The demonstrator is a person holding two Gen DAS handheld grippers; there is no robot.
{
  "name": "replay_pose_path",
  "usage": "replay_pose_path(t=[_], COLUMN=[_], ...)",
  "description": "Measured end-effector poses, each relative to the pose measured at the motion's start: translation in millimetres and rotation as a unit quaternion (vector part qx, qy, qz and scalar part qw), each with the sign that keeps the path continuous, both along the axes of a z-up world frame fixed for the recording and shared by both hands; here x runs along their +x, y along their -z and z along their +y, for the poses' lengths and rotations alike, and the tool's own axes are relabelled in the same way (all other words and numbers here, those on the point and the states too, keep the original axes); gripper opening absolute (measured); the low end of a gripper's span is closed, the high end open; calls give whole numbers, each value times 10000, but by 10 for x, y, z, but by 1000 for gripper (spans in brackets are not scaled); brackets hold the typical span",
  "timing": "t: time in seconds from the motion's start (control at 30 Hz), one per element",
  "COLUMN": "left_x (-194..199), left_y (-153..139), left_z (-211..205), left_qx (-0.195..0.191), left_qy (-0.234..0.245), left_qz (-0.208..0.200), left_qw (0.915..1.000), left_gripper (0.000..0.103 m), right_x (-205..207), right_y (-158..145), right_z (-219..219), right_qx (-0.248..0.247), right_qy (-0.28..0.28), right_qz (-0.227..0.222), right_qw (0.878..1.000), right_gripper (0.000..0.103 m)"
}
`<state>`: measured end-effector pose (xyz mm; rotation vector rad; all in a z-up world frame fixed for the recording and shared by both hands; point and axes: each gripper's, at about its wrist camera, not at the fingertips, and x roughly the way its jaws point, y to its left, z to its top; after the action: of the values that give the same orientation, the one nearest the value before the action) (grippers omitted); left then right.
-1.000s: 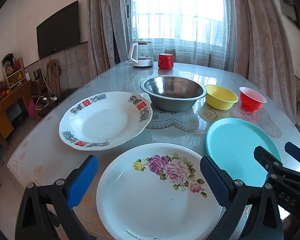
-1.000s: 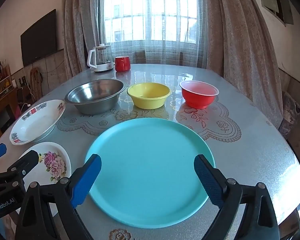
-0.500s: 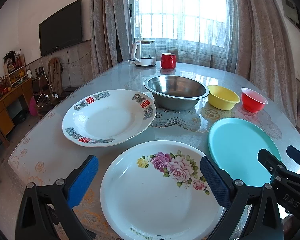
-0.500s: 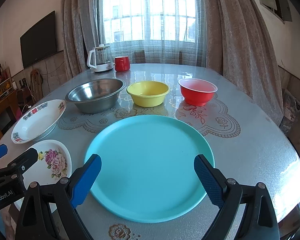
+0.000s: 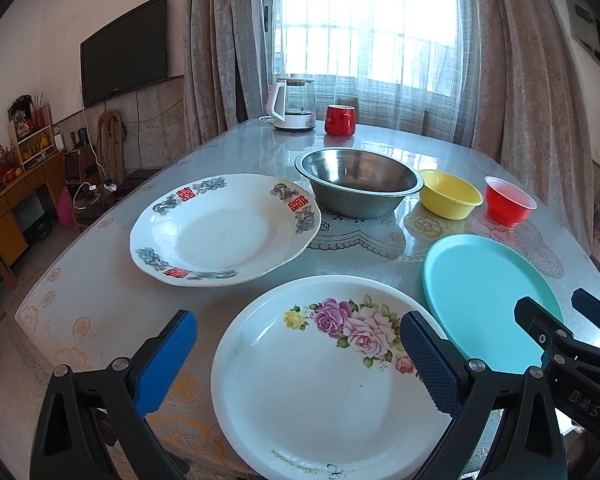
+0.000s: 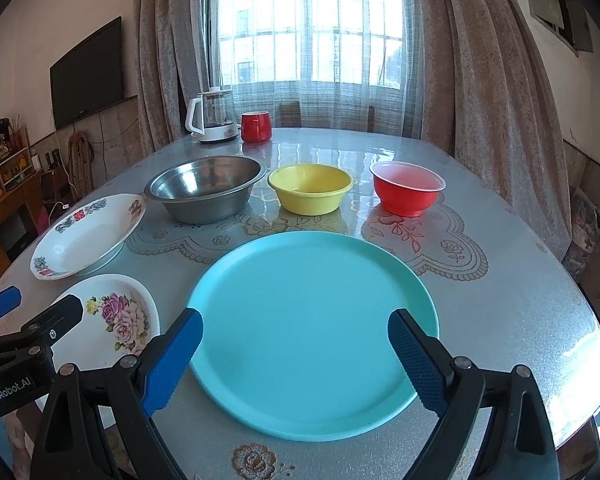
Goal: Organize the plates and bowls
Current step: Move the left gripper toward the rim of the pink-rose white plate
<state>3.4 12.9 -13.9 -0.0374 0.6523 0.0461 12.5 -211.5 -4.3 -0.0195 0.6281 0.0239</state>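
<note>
A white rose-patterned plate [image 5: 324, 376] lies at the table's near edge, under my open left gripper [image 5: 300, 360], whose blue pads hold nothing. Beyond it sits a white plate with red characters [image 5: 224, 232]. A turquoise plate [image 6: 312, 328] lies in front of my open right gripper [image 6: 296, 356], also empty. Behind stand a steel bowl [image 6: 208, 188], a yellow bowl [image 6: 310, 188] and a red bowl [image 6: 406, 188] in a row. The rose plate [image 6: 112, 320] shows at lower left in the right wrist view, partly behind the left gripper's arm.
A white kettle [image 5: 294, 104] and a red mug [image 5: 340, 120] stand at the table's far end by the curtained window. The glass-topped table [image 6: 500, 304] drops off at the right and near edges. A TV and shelves line the left wall.
Both grippers have drawn slightly back and up from the table; the plates sit a little farther ahead in view. Nothing on the table has moved.
</note>
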Motion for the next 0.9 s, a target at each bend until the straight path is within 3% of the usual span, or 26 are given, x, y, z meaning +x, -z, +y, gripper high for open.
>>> replay_pose_path(t=[0.9], left_x=[16], left_y=[-7], left_z=[26], left_qx=[-71], left_qy=[-15], left_qz=[79], left_qw=[9999], left_gripper=[102], right_x=[18], right_y=[10], right_z=[23], right_qx=[125], right_qy=[-229], right_qz=[58], right_qw=[9996], right_gripper=[96])
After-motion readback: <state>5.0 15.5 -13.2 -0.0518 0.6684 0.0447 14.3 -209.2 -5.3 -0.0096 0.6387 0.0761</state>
